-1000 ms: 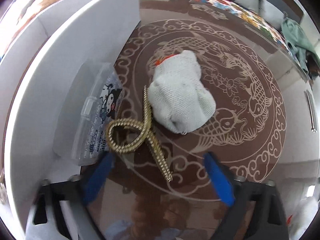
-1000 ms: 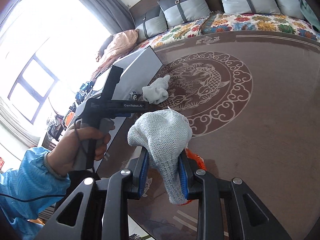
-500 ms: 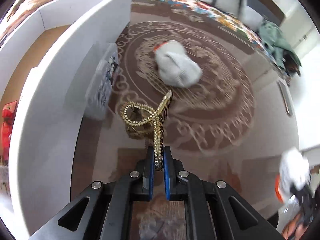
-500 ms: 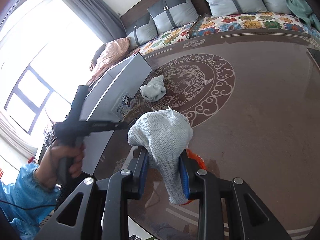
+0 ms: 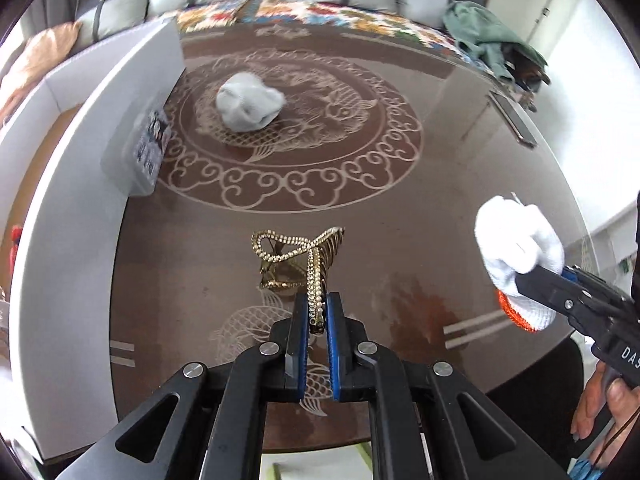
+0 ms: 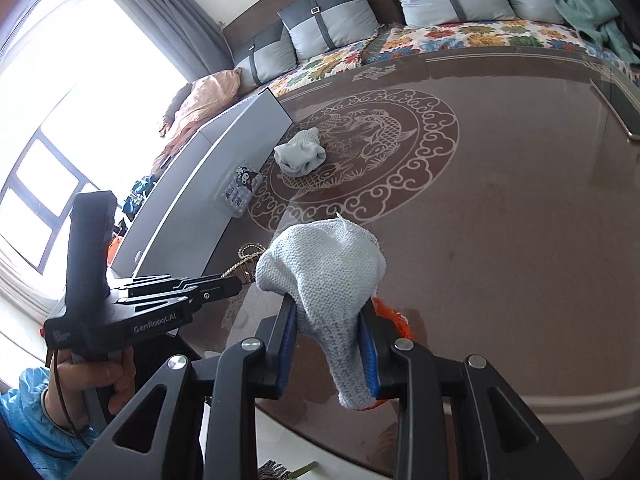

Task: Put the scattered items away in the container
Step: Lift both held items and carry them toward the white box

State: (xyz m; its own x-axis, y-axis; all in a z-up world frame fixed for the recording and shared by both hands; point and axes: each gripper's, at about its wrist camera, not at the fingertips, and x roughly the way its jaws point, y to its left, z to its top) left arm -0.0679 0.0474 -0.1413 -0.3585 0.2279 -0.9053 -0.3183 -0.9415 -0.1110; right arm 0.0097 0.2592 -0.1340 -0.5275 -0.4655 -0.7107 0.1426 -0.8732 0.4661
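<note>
My left gripper [image 5: 316,320] is shut on a gold beaded hair clip [image 5: 304,256] and holds it above the brown table. My right gripper [image 6: 330,340] is shut on a white knit glove [image 6: 324,268] with an orange cuff, held above the table's near edge; this glove also shows in the left wrist view [image 5: 516,248]. A second white glove [image 5: 248,100] lies on the fish medallion, also seen in the right wrist view [image 6: 300,154]. The white box container [image 5: 80,152] stands along the table's left side. A clear plastic case [image 5: 140,152] with a cartoon label leans against its wall.
The round brown table [image 6: 500,220] has a glossy top with a fish pattern. A sofa with grey cushions [image 6: 332,16] and a green cloth [image 5: 484,36] lies beyond it. A dark flat object [image 5: 514,120] rests near the table's right edge.
My left gripper closed on the gold hair clip, lifted it off the table and drew back from the container wall. My right gripper kept its hold on the glove.
</note>
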